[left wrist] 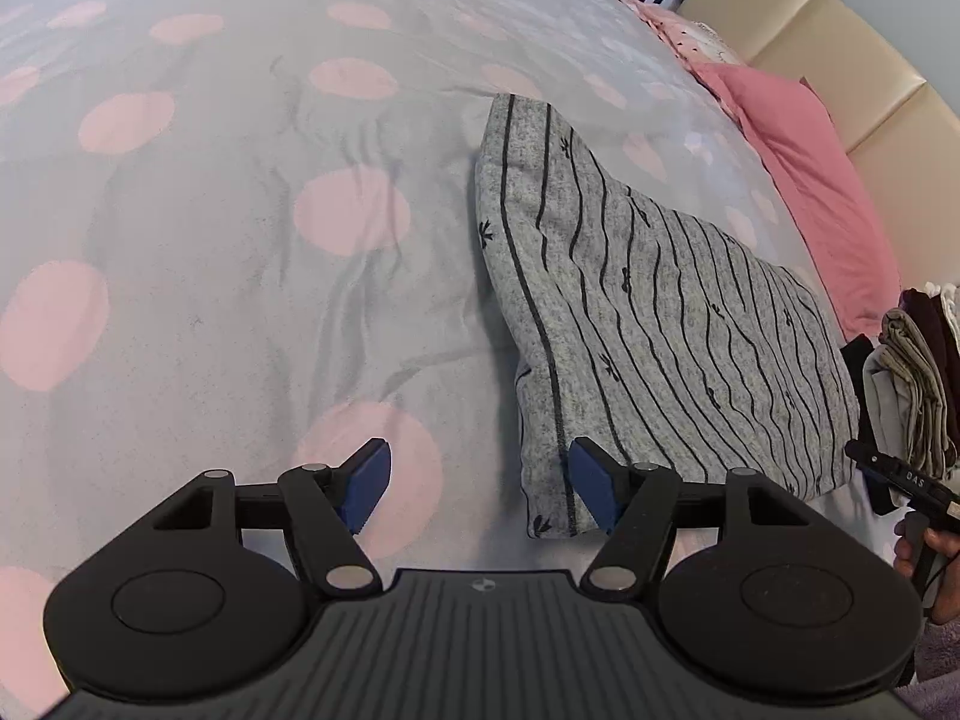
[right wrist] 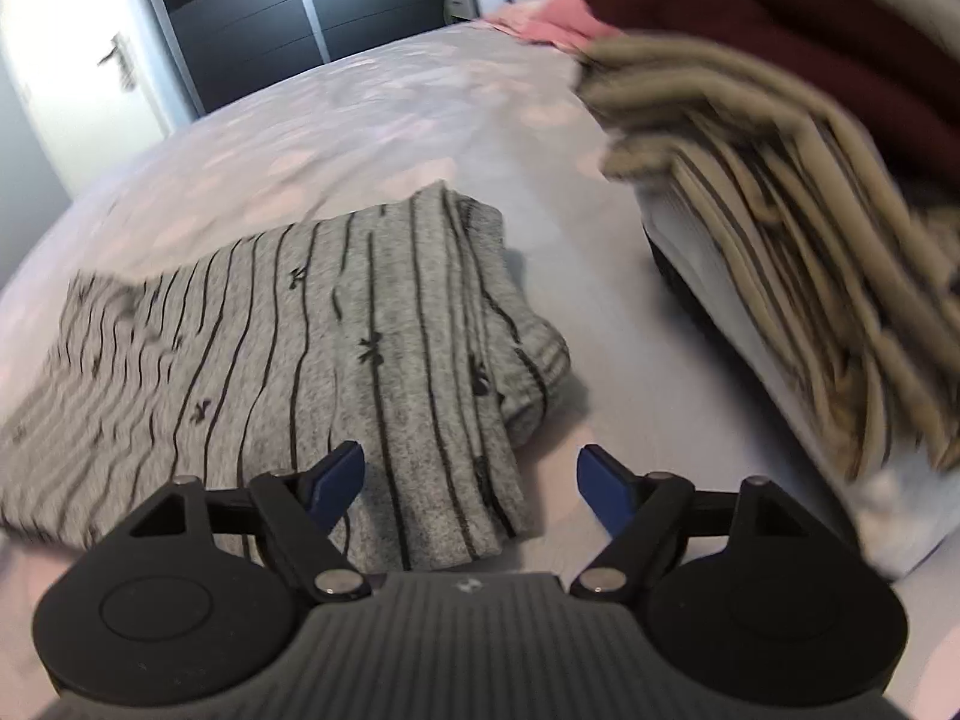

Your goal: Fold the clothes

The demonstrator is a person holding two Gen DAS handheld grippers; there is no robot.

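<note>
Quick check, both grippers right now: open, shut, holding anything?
Left gripper: open, holding nothing, right finger at the edge of the grey striped garment.
Right gripper: open, holding nothing, above the garment's near edge.

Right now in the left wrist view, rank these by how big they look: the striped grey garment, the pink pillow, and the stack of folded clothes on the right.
1. Striped grey garment, largest.
2. Pink pillow, though it lies farther away, so its true size is unsure.
3. Stack of folded clothes, smallest, partly cut off at the frame edge.

Two low, close wrist views over the bedspread (left wrist: 240, 240), from opposite sides of the folded grey garment (left wrist: 660, 312).
</note>
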